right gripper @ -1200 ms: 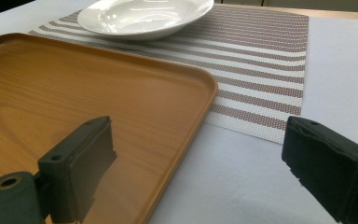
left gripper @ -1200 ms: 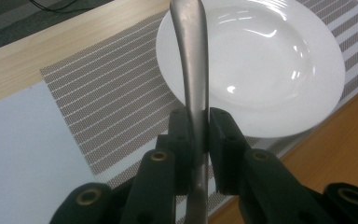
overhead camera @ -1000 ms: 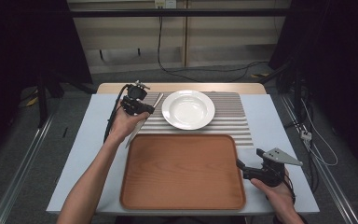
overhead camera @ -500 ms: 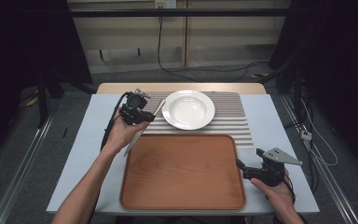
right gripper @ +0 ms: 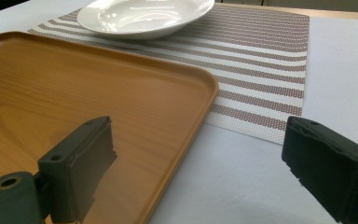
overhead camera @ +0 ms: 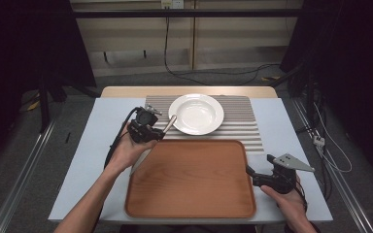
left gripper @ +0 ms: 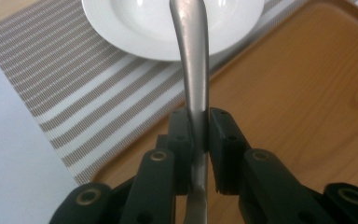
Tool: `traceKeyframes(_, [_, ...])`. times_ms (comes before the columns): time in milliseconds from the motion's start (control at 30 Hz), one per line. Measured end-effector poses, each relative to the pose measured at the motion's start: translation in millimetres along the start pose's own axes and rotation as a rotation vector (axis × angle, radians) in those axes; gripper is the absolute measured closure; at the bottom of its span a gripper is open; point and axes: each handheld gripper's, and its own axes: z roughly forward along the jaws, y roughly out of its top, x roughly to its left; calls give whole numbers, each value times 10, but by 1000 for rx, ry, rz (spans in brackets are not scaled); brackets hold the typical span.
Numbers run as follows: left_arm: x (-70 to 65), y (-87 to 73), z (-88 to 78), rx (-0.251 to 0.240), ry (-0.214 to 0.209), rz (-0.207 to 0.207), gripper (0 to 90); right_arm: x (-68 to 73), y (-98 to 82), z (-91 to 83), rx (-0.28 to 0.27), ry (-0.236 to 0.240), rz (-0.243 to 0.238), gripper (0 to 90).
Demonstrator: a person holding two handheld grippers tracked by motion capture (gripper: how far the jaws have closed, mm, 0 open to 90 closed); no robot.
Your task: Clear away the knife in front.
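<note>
Left hand-held gripper (left gripper: 196,140) clamps a utensil handle (left gripper: 193,60) — stiff, smooth metal, likely slippery — above the tray (overhead camera: 189,179) edge, near the plate (overhead camera: 196,114). Right hand-held gripper (right gripper: 200,163) gapes wide, empty, straddling the tray's right rim.

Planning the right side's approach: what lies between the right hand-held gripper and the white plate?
High view: the wooden tray's far right corner and striped placemat separate right hand-held gripper from plate.

A lab-like recording bay: dark curtains (overhead camera: 24,58), floor cables (overhead camera: 213,73), lone table (overhead camera: 92,145).
</note>
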Motion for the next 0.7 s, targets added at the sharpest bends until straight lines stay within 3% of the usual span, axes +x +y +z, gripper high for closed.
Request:
traceKeyframes(367, [-80, -233, 77, 44, -21, -46, 799, 6, 1, -1, -1, 1, -3, 87])
traceKeyframes(700, [-230, -310, 204, 88, -47, -41, 799, 7, 3, 8, 2, -1, 1, 87])
